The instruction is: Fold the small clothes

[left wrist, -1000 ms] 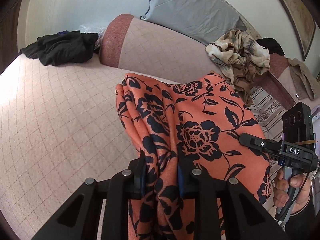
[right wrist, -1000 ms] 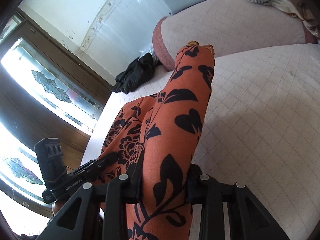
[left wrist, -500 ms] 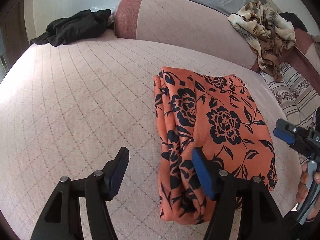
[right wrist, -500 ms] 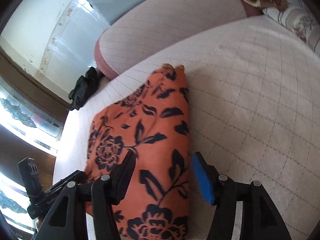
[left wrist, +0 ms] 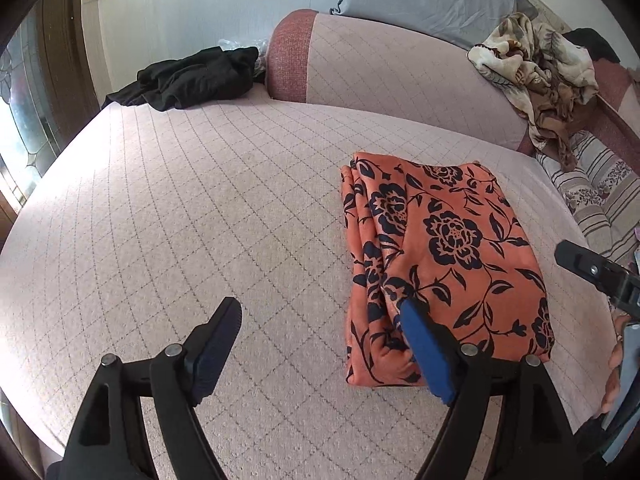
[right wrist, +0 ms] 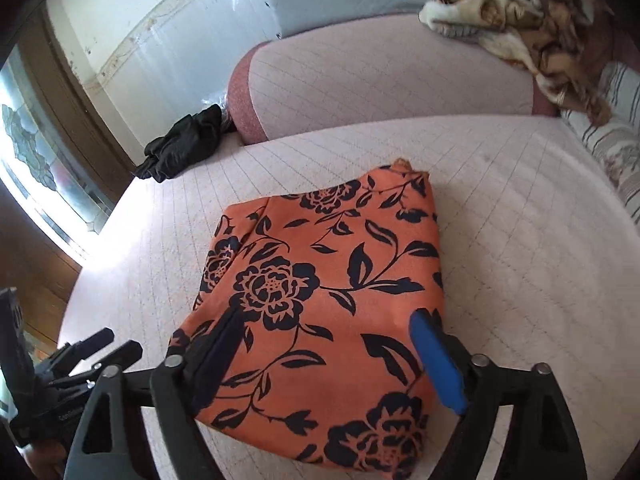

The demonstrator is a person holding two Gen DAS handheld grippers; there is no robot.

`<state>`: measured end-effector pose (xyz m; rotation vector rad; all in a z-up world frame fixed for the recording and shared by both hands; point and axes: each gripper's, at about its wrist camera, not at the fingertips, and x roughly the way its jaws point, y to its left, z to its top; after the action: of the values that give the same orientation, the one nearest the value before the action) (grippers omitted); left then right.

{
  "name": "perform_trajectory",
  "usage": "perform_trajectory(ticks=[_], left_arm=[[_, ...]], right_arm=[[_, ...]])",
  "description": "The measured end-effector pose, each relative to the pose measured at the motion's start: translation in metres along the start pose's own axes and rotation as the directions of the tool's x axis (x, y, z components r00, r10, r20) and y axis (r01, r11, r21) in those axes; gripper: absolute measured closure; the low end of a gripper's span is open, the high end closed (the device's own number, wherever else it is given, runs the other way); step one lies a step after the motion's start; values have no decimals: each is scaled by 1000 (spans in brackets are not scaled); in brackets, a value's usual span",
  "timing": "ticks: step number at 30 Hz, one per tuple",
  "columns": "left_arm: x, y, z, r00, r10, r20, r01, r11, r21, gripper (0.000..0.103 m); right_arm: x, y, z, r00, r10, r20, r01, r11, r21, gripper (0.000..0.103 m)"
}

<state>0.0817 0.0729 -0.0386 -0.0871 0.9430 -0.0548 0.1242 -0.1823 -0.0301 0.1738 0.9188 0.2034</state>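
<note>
Left wrist view: one folded orange floral garment point(left wrist: 444, 264), apparently flat; both tongs point(left wrist: 320, 344) point(right wrist: 326, 344) apart.

Wide open pink quilted bed point(left wrist: 168, 216) left of the folded orange floral garment point(left wrist: 436, 256), bare up to the black clothes heap point(left wrist: 192, 78) at the far left corner. Bolster point(left wrist: 392, 64) walling the far edge, with a crumpled patterned blanket point(left wrist: 536, 68) draped over its right end. Striped pillow point(left wrist: 596, 184) crowding the right edge. Narrow bare strip between garment and that pillow. Both claws spread, gripping nothing.
</note>
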Motion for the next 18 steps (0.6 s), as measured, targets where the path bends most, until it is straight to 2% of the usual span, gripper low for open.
perform_trajectory(ticks=[4,11,16,18], left_arm=[[-19,-4,-6,999,30,22,-30,1000,-1,13],[-35,-12,-14,999,26,23,-25,999,-22,11],[-46,-26,-14,999,-5,38,5,1000,-8,10],[-50,-33,-13,999,-1,47,0,1000,16,6]], right_arm=[[-40,9,-28,995,-89,36,91,994,-55,1],[-59,15,-81,986,-164,-38,161,985,-68,1],[-66,18,-91,979,-200,-39,196,977,-83,1],[-70,17,-88,977,-214,-24,211,974,-76,1]])
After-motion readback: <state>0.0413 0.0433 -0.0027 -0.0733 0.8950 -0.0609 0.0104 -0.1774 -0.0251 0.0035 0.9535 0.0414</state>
